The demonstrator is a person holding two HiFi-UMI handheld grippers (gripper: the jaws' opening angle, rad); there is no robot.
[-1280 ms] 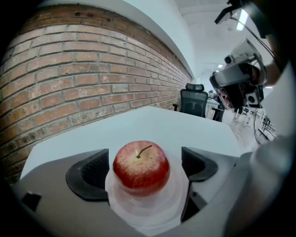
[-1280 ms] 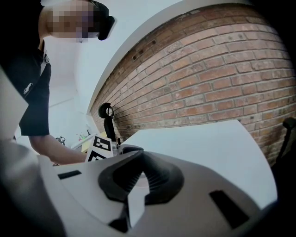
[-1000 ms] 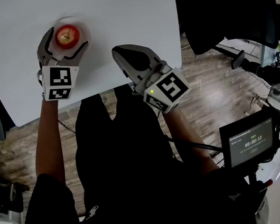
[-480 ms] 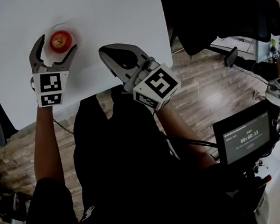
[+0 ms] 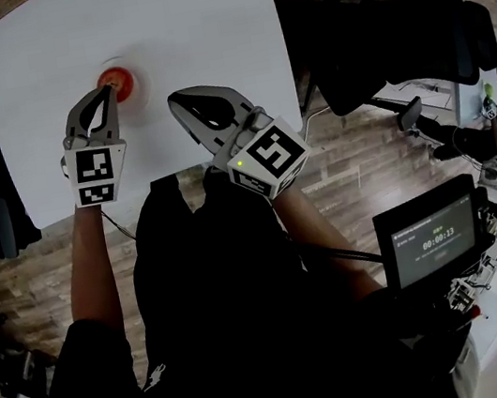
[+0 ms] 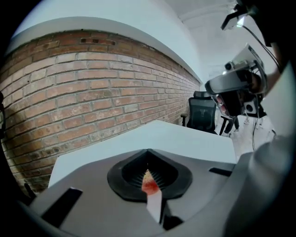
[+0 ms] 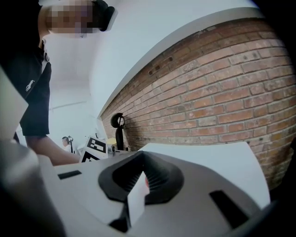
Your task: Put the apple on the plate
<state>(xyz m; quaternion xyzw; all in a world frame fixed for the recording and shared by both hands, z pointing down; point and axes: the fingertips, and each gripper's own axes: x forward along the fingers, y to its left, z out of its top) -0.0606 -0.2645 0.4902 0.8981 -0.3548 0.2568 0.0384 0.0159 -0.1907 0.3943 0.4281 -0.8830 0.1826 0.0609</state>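
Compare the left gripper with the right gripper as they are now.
The left gripper points at the apple on the plate, its tip close beside it; the right gripper lies farther off over the table. The right gripper's marker cube shows a green light; the left gripper's shows none. Both are shut and empty; the left's jaws have just closed.

Apple [image 5: 116, 75] partly hidden by the left gripper [image 5: 107, 95] at its 7 o'clock; in the left gripper view only a red sliver shows. Plate [image 5: 144, 86] outline washed out.
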